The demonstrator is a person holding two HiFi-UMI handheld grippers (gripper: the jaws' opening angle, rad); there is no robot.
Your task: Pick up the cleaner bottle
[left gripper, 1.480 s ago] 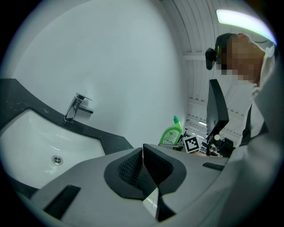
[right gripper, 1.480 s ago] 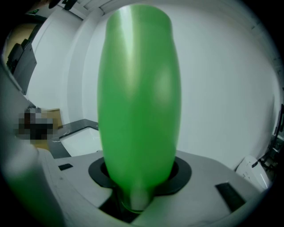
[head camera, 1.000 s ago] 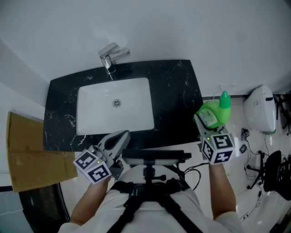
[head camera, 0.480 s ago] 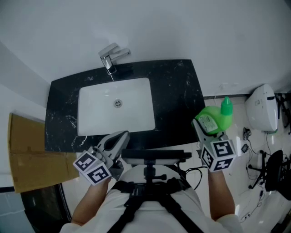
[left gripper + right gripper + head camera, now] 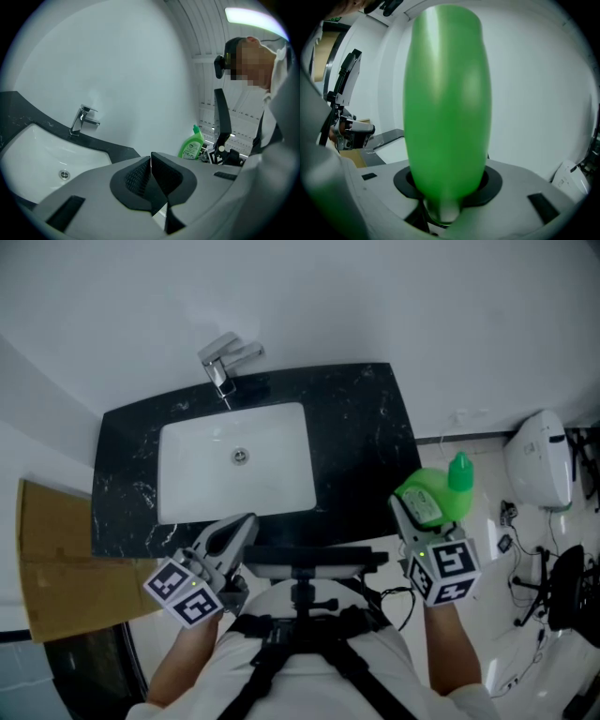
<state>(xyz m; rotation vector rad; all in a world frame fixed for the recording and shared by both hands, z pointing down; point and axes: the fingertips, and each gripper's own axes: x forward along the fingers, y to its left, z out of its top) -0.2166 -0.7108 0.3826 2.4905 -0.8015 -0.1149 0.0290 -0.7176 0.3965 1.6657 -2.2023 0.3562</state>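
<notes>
The green cleaner bottle [image 5: 433, 501] with its green cap is held in the air off the right end of the black counter [image 5: 361, 427]. My right gripper [image 5: 412, 514] is shut on the bottle's body. In the right gripper view the bottle [image 5: 447, 108] stands upright between the jaws and fills the middle of the picture. The left gripper view shows the bottle [image 5: 191, 145] small and far off. My left gripper [image 5: 236, 529] hovers at the counter's front edge, by the basin's front rim. Its pads [image 5: 159, 173] meet with nothing between them.
A white basin [image 5: 234, 470] is set into the counter, with a chrome faucet [image 5: 223, 362] behind it. Flat cardboard [image 5: 56, 559] lies at the left. A white appliance [image 5: 536, 460] and cables are on the floor at the right. A black chest rig [image 5: 305, 563] sits below the counter's front edge.
My right gripper has drifted a little toward the person with the bottle still in it. The left gripper has stayed where it was.
</notes>
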